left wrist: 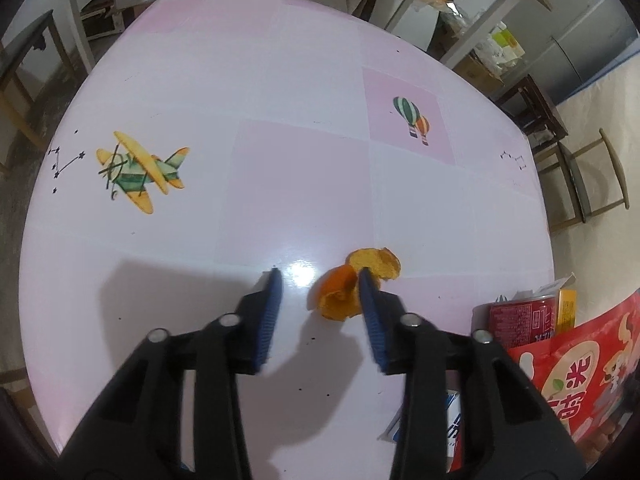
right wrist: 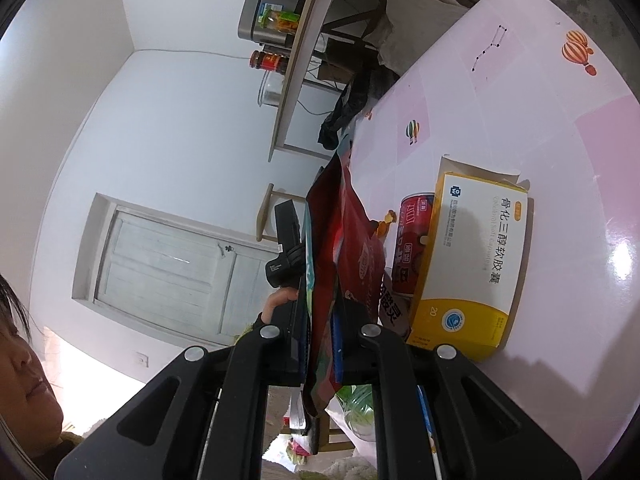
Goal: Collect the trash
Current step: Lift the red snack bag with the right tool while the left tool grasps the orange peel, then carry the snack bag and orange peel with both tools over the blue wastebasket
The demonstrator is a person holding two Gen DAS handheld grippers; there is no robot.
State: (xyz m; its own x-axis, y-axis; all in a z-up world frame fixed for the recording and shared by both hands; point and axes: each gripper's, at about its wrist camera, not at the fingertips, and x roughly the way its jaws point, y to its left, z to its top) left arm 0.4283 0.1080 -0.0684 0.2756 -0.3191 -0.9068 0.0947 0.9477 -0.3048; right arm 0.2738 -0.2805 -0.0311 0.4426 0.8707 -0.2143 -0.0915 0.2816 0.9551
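We hold our left gripper point(left wrist: 318, 276) part open over the table point(left wrist: 280, 100), its right finger touching the orange peel point(left wrist: 340, 294), which lies mostly between the tips. Our right gripper point(right wrist: 320, 354) is clamped on the red snack bag point(right wrist: 340, 240); beside it stand a red can point(right wrist: 412, 240) and a yellow medicine box point(right wrist: 476, 264).
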